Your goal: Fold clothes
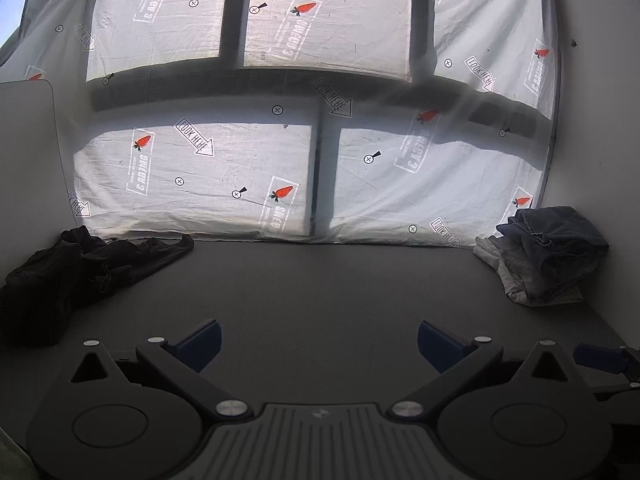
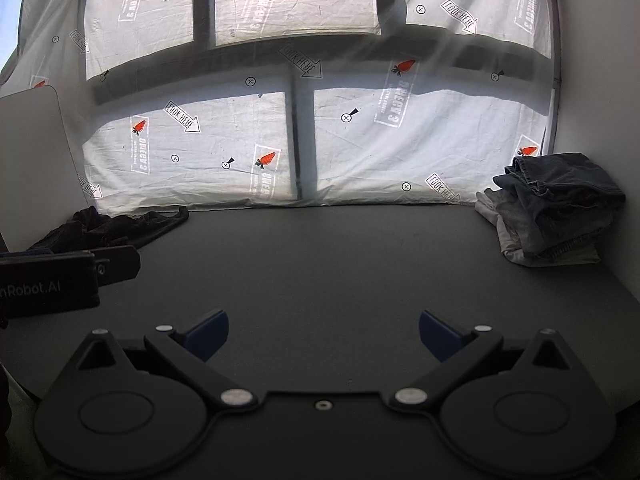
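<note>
Both of my tongs are spread wide and hold nothing: the left tongs (image 1: 319, 346) and the right tongs (image 2: 324, 336) hover over the bare middle of the dark surface (image 1: 320, 280). Taking the printed sheet (image 1: 200, 168) hung along the far edge as my landmark, the unfolded dark garment (image 1: 80, 264) lies crumpled just below its left end, one limb trailing toward the middle. The stack of folded clothes (image 1: 548, 256), denim on top of paler pieces, sits below the sheet's right end, against the wall. I judge the dark garment the next piece to fold. It looks soft and limp, light enough to lift but sure to sag and bunch, so I would pinch it at a hem or corner of the trailing limb, where an edge shows, rather than dig into the heap.
</note>
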A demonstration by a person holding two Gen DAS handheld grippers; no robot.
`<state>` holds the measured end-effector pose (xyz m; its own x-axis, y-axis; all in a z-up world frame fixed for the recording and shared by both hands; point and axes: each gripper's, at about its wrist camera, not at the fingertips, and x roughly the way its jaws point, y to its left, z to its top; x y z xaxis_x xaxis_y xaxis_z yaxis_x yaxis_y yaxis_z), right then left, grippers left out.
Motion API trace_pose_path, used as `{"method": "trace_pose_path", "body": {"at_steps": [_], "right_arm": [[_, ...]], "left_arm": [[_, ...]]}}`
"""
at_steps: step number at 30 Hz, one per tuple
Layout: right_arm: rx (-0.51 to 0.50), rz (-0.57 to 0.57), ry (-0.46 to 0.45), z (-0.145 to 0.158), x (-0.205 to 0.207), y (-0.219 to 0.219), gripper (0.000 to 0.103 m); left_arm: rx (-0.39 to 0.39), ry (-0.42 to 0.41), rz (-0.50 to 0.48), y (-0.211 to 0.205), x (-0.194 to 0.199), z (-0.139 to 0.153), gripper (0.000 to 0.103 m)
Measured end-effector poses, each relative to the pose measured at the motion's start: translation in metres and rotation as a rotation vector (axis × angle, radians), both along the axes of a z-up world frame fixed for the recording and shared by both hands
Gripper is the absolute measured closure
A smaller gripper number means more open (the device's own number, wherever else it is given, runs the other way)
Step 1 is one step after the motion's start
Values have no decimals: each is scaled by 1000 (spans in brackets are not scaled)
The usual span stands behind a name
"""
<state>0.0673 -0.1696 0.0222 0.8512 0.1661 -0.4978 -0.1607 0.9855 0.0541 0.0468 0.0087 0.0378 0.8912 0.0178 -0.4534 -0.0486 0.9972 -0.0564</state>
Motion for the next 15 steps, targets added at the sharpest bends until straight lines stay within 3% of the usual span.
{"method": "trace_pose_path", "body": {"at_steps": [15], "right_arm": [[-8,-21,8,-2,-28,10,0]], "left_arm": [[10,-11,-10,9,-33,-1,0]]}}
